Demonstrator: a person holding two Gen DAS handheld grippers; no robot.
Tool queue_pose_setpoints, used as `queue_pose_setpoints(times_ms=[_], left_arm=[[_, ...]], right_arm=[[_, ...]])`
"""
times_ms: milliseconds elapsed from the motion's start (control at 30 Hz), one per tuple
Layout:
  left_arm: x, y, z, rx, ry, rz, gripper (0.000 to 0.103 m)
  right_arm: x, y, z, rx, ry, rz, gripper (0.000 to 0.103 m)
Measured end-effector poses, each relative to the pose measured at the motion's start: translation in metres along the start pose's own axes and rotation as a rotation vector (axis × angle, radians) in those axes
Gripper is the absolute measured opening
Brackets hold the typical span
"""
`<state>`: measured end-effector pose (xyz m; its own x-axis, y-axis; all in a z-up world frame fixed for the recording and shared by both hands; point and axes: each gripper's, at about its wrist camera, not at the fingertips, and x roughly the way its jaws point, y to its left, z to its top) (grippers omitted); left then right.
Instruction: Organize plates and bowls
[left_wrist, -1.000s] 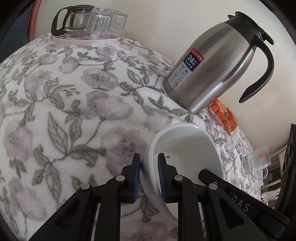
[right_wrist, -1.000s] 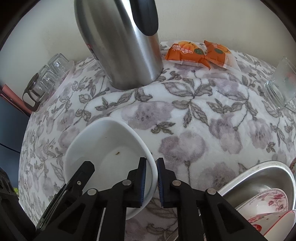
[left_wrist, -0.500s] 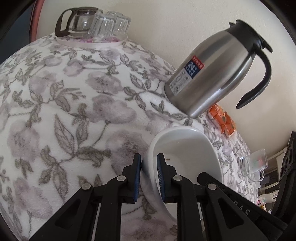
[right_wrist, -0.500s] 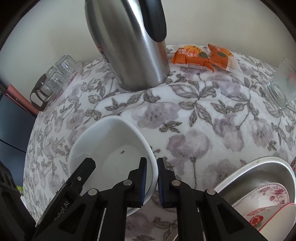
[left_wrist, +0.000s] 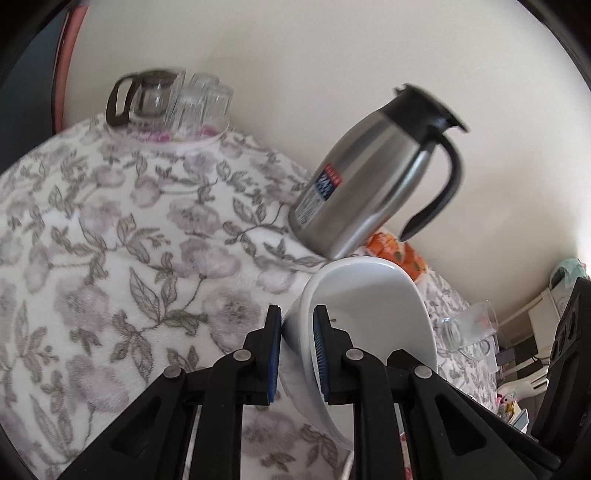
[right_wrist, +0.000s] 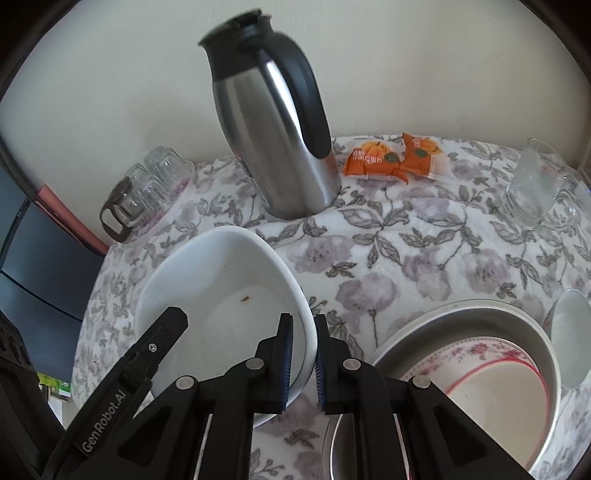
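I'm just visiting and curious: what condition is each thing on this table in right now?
white bowl: gripped on opposite rims, one crumb inside
left gripper: shut on the bowl's rim
right gripper: shut on the bowl's rim
steel jug: upright, lid on
metal basin: holds stacked floral dishes
glass mug: upright, empty
snack packets: sealed, lying flat

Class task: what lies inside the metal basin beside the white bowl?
Inside the metal basin lie stacked floral plates. How many there are, and anything beneath them, is covered.
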<state>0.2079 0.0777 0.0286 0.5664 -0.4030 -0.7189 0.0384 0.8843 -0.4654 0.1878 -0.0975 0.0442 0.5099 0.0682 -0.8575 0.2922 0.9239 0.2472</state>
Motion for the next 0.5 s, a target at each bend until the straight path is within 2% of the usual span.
queue_pose_setpoints(times_ms=[167, 333, 500], left_arm=[[-0.031, -0.014, -0.002, 0.032, -0.027, -0.034, 0.018], [-0.059, -0.033, -0.007, 0.09, -0.057, -0.029, 0.018], [-0.084, -0.05, -0.018, 0.149, -0.083, -0.044, 0.018]], right_arm=[[-0.034, -0.003, -0.007, 0.001, -0.045, 0.011, 0.012], [-0.067, -0.007, -0.019, 0.018, -0.088, 0.035, 0.012], [-0.097, -0.012, -0.033, 0.021, -0.136, 0.025, 0.012]])
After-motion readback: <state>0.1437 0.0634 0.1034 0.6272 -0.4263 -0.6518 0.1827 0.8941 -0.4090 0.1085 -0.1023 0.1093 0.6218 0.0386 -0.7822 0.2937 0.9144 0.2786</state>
